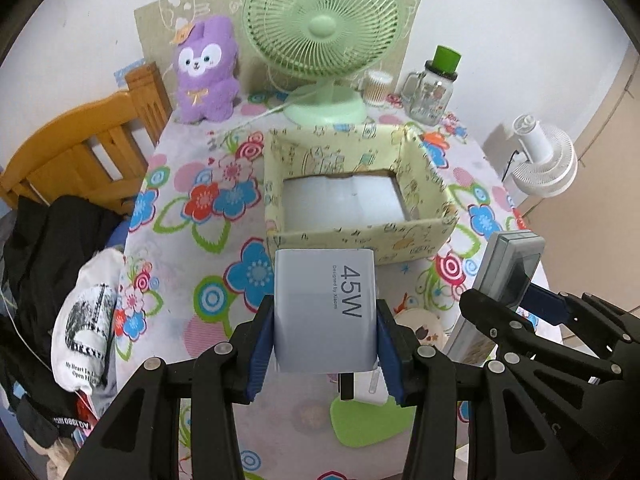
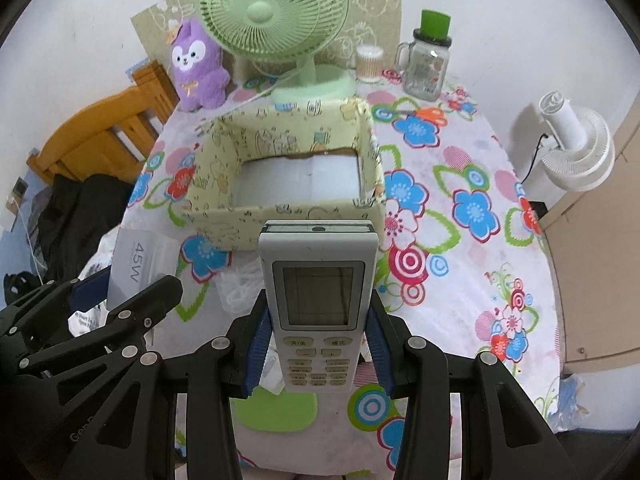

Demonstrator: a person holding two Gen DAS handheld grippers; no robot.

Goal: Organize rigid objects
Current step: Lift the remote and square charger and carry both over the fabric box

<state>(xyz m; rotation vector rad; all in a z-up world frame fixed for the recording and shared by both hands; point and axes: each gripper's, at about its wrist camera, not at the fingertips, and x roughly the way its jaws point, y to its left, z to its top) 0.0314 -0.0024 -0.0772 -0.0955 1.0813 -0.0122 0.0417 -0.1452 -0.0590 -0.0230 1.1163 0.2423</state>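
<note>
My left gripper point(image 1: 325, 312) is shut on a white 45W charger box point(image 1: 326, 300) and holds it above the table, just in front of the open yellow patterned box point(image 1: 352, 236). My right gripper point(image 2: 318, 312) is shut on a white remote control point(image 2: 318, 304) with a grey screen, held above the table in front of the same yellow box point(image 2: 280, 216). The yellow box holds nothing that I can see; its pale floor shows. The remote point(image 1: 508, 268) also shows in the left wrist view, and the charger box point(image 2: 138, 268) in the right wrist view.
A green desk fan point(image 1: 320, 36), a purple plush toy point(image 1: 206, 72), a cotton swab jar point(image 1: 376, 88) and a glass mug with a green lid point(image 1: 432, 88) stand behind the box. A wooden chair point(image 1: 80, 152) with clothes is left; a white fan point(image 1: 544, 160) is right.
</note>
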